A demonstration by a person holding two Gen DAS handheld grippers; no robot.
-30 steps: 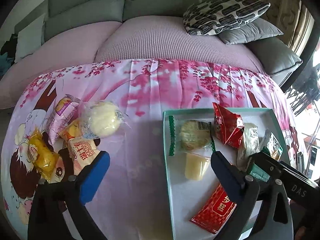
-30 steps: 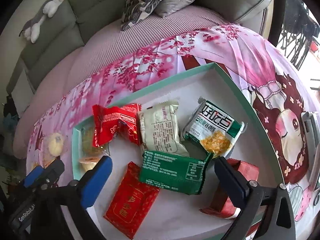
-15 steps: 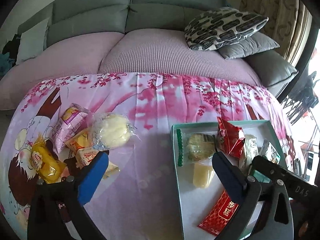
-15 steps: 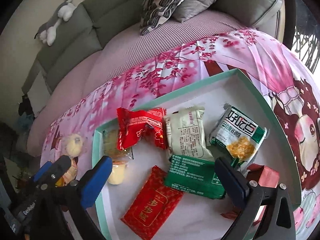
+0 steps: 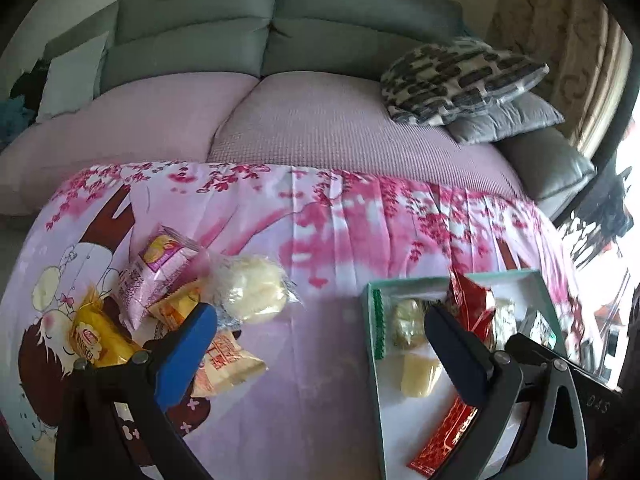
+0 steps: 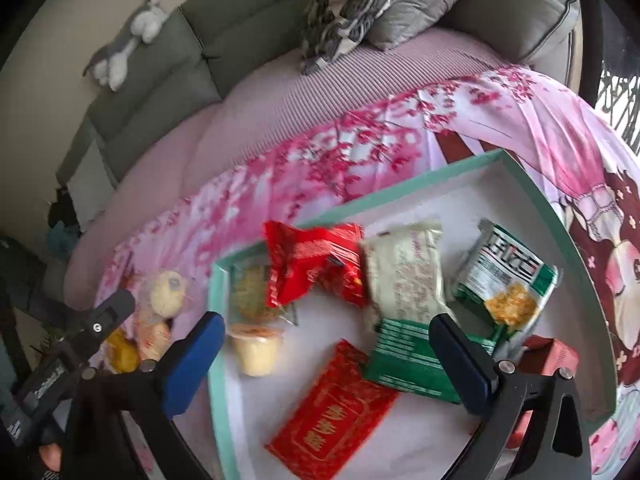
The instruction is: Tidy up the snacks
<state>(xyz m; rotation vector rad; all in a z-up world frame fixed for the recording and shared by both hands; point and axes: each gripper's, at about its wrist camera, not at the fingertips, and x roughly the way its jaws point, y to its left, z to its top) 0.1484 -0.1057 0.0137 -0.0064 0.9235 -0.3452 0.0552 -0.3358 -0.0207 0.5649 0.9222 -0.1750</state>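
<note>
A teal-rimmed white tray holds several snacks: a red bag, a cream packet, a green-and-white packet, a dark green packet, a flat red packet, a jelly cup. The tray also shows in the left wrist view. Loose snacks lie left of it: a round bun in clear wrap, a pink packet, a yellow cake, an orange-and-white packet. My left gripper is open and empty above the cloth. My right gripper is open and empty over the tray.
The pink cartoon cloth covers the table. Behind it is a grey sofa with a pink cover, patterned pillows and a plush toy. A red box sits at the tray's right side.
Both grippers have pulled back and up, so the tray and the snack pile look smaller and lower. Both stay open and empty. No snack has moved.
</note>
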